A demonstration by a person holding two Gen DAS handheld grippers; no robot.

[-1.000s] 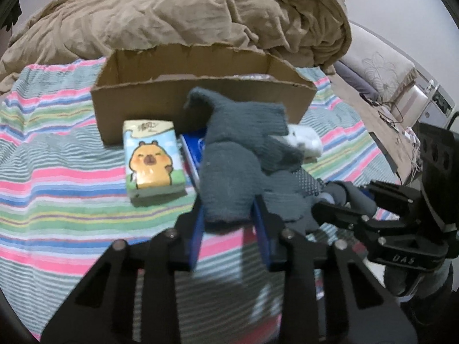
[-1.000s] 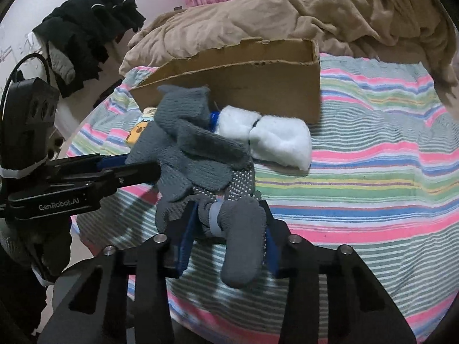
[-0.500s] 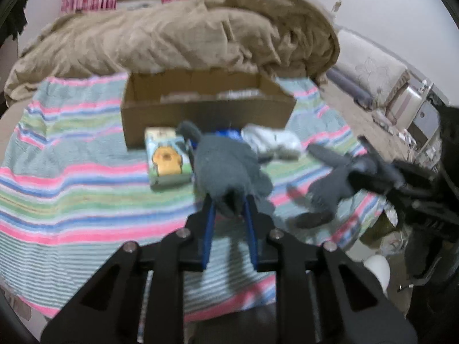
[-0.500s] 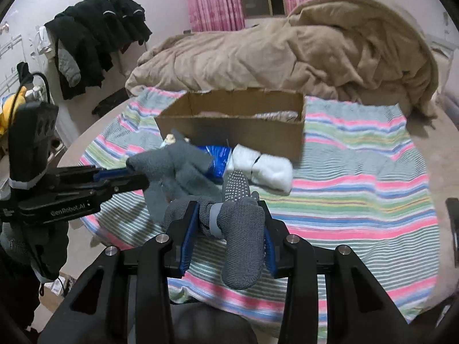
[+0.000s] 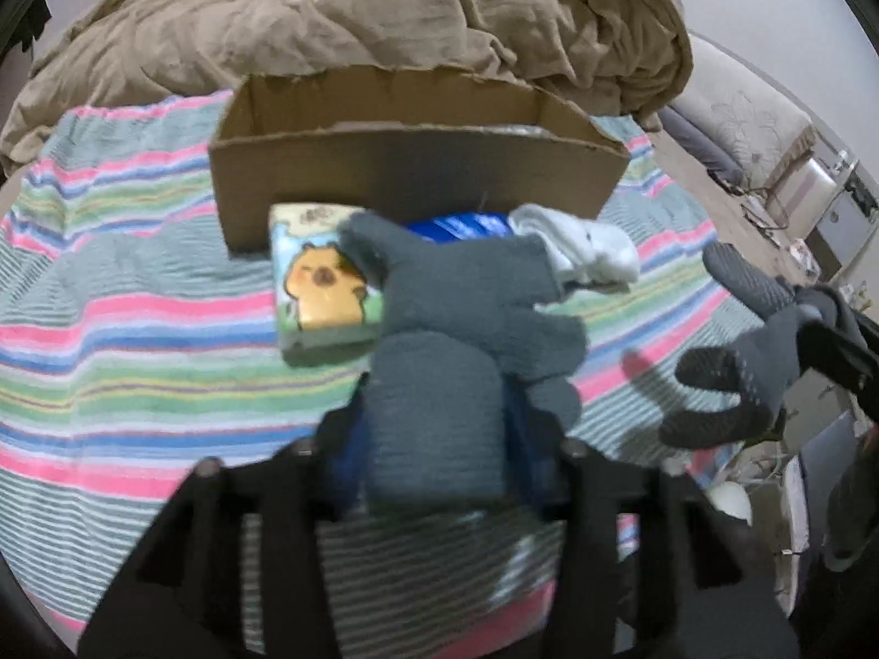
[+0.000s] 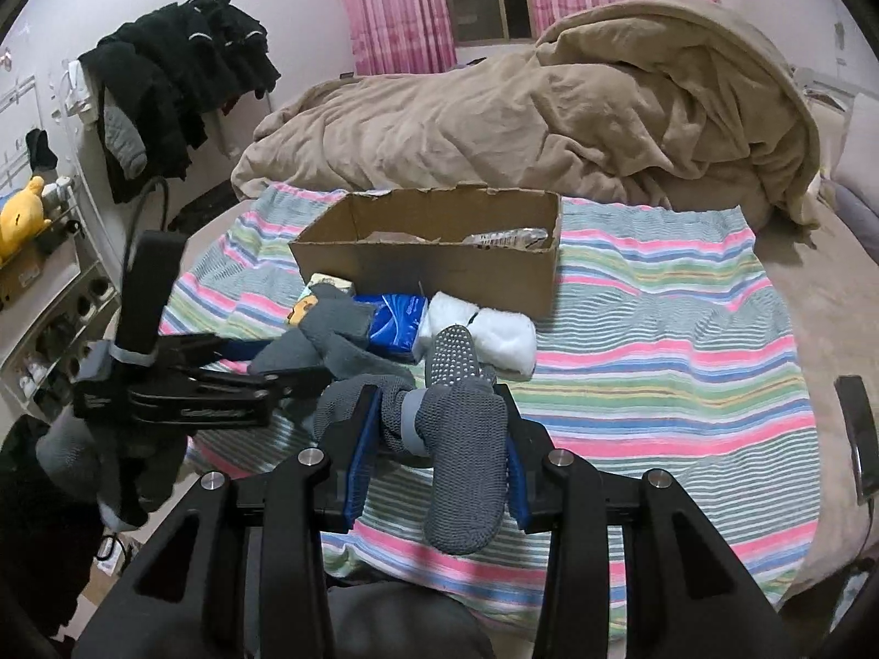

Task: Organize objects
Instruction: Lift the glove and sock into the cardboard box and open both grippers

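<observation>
My left gripper [image 5: 434,428] is shut on a grey knit glove [image 5: 467,302] and holds it above the striped sheet [image 5: 137,340]. My right gripper [image 6: 434,439] is shut on the second grey glove [image 6: 461,439], whose palm has white grip dots; that glove also shows at the right of the left wrist view [image 5: 736,379]. The two gloves hang apart. The open cardboard box [image 6: 439,252] stands behind them on the bed. In front of the box lie a capybara tissue pack [image 5: 324,280], a blue packet [image 6: 398,321] and a white fluffy item [image 6: 494,338].
A crumpled tan duvet [image 6: 549,110] fills the bed behind the box. Dark clothes [image 6: 181,71] hang on the left wall above a shelf with a yellow plush toy [image 6: 22,214]. A dark phone-like object [image 6: 857,434] lies at the bed's right edge.
Both grippers have drawn back from the bed and apart, each keeping its glove. The two gloves, overlapping a second ago, now hang separately.
</observation>
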